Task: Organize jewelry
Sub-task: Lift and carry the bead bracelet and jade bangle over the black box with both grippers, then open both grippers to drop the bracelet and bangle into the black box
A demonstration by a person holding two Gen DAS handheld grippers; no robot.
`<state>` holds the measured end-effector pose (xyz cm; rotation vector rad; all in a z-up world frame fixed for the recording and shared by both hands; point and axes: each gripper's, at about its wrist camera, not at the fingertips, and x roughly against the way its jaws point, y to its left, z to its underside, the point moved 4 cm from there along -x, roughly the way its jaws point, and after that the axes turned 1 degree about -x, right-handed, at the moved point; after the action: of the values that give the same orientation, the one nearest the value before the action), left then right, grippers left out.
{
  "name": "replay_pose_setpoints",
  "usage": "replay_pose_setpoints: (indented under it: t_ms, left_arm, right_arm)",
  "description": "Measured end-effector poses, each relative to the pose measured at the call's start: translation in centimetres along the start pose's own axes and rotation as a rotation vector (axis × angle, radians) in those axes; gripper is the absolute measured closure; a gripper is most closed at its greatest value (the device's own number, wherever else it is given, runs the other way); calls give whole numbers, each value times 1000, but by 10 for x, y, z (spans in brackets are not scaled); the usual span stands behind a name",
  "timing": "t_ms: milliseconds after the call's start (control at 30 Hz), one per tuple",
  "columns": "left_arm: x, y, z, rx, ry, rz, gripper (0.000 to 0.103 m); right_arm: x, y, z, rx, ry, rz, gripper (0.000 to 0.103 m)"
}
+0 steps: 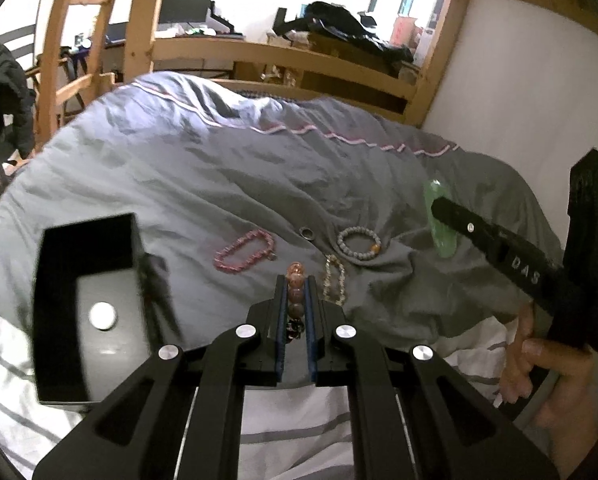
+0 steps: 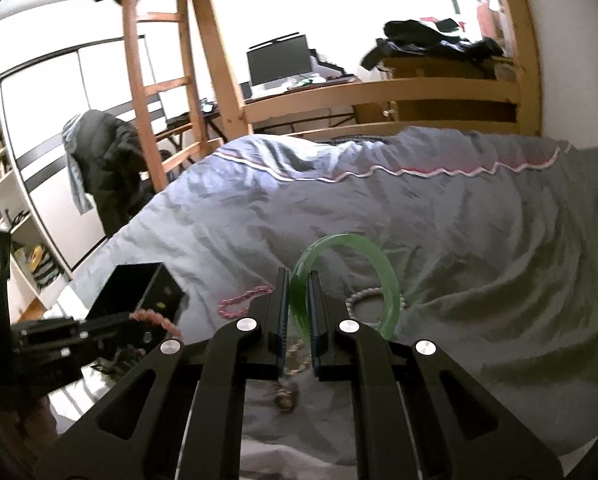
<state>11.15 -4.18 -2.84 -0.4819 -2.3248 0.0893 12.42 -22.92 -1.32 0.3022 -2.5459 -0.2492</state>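
Observation:
My left gripper [image 1: 295,280] is shut on a brown beaded bracelet [image 1: 295,294], its beads lined up between the blue pads above the grey duvet. An open black box [image 1: 87,240] lies to its left. My right gripper [image 2: 299,276] is shut on a green bangle [image 2: 393,288], which stands upright in the pads. In the left wrist view the right gripper [image 1: 435,206] and green bangle [image 1: 445,240] hover at the right. On the duvet lie a pink bracelet [image 1: 245,250], a small ring [image 1: 307,233], a grey bead bracelet [image 1: 357,242] and a pale bead bracelet [image 1: 335,280].
The grey duvet [image 1: 179,168] is rumpled, with a white striped sheet [image 1: 3,340] at the near edge. A wooden bed frame [image 1: 283,56] and a white wall [image 1: 519,100] bound the bed. A person's hand [image 1: 539,364] holds the right gripper. A blurred dark tassel [image 1: 155,292] hangs at the box's edge.

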Motion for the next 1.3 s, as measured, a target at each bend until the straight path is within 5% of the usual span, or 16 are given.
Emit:
replay_pose_setpoints:
  t_ms: [700,1300]
  left_arm:
    - [46,96,1,141,-6,-143,95]
    - [51,151,6,246,1,-176,95]
  right_arm:
    - [-29,122,20,159,79,-122,93]
    - [-71,209,56,168,177,-284,93]
